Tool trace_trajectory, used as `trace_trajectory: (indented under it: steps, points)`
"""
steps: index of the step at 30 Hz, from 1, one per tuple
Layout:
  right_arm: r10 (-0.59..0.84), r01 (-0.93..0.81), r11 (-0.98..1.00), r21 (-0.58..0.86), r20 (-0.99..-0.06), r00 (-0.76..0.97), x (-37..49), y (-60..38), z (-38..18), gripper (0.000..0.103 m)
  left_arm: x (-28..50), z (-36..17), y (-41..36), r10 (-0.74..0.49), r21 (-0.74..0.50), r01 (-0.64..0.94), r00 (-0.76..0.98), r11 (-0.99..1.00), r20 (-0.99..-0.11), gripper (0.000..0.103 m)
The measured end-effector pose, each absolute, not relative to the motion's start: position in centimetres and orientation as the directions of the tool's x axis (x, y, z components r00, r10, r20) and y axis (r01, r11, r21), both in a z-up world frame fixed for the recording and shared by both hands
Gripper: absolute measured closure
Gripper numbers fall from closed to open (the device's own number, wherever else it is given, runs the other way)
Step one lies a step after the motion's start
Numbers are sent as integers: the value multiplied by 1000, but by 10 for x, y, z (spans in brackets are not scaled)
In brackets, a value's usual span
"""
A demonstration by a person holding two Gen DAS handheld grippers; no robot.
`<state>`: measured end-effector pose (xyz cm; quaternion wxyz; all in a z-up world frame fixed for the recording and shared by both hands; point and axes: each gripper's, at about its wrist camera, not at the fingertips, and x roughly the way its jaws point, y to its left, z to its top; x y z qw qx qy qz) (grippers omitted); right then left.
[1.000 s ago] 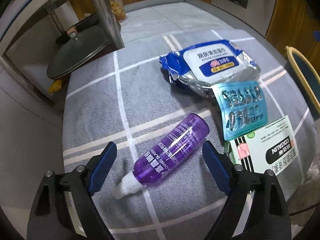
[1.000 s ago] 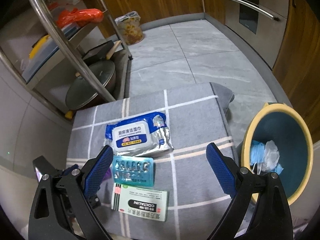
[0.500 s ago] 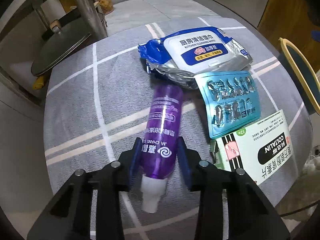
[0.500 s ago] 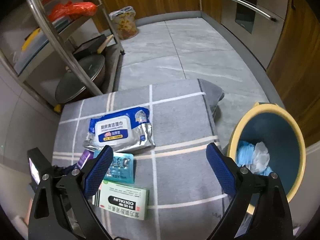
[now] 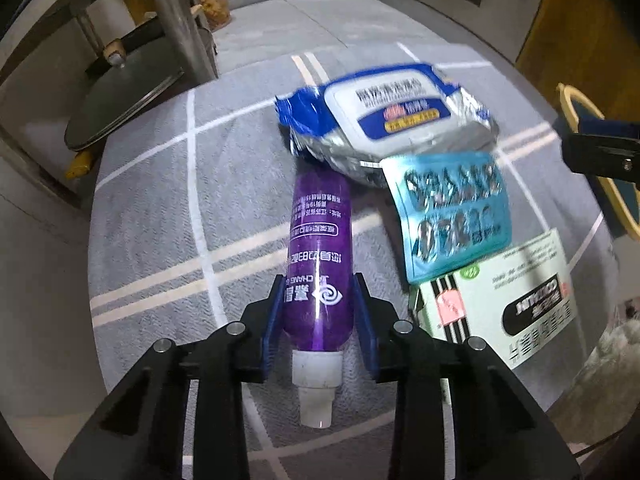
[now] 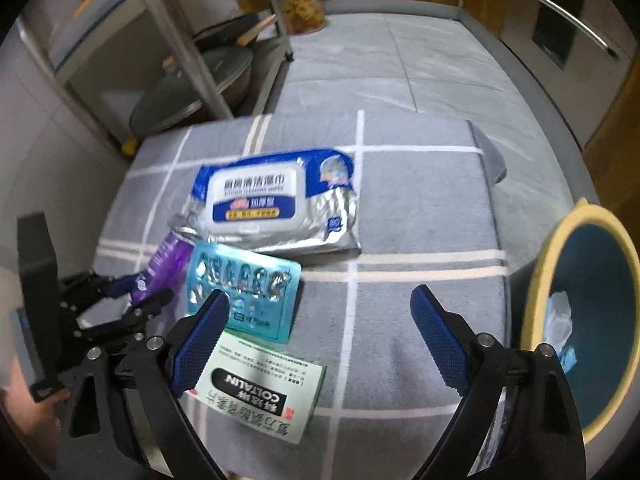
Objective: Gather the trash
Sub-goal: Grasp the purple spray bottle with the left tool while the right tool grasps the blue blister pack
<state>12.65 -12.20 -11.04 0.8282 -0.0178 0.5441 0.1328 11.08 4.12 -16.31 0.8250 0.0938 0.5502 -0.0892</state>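
A purple bottle (image 5: 318, 240) with a white cap lies on the grey checked cloth (image 5: 160, 208). My left gripper (image 5: 318, 282) is shut on it, blue pads against both sides near the cap end. Beyond it lie a blue-and-silver wipes pack (image 5: 396, 120), a teal blister pack (image 5: 452, 212) and a white-and-green medicine box (image 5: 504, 304). My right gripper (image 6: 320, 298) hangs open and empty over the cloth, its left finger above the blister pack (image 6: 244, 284) and the box (image 6: 260, 392). The right wrist view also shows the left gripper (image 6: 132, 292) on the bottle (image 6: 166, 258).
A yellow-rimmed blue bin (image 6: 592, 320) with crumpled tissue inside stands off the cloth's right edge. A metal rack (image 6: 200, 60) with a pot lid (image 5: 120, 108) stands at the back left. A patterned bag (image 6: 300, 0) sits on the tiled floor by wooden cabinets.
My left gripper closed on the purple bottle, which turned to lie along the fingers. My right gripper came down closer to the cloth, over the blister pack and box.
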Motion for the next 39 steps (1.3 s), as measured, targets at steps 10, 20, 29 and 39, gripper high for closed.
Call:
trace_trajectory:
  steps: [10, 20, 29, 39]
  points:
    - [257, -238, 952, 191, -922, 290, 138, -109, -148, 28, 117, -164, 43, -56, 47, 251, 389, 967, -919, 57]
    - [364, -220, 922, 318, -906, 214, 144, -104, -170, 50, 120, -167, 40, -66, 43, 270, 381, 962, -922, 71]
    - [435, -257, 890, 377, -871, 228, 139, -101, -152, 86, 120, -168, 39, -59, 47, 265, 377, 963, -924, 71]
    - [437, -317, 885, 342, -845, 308, 115, -104, -117, 95, 110, -157, 36, -48, 66, 269, 395, 961, -918, 71]
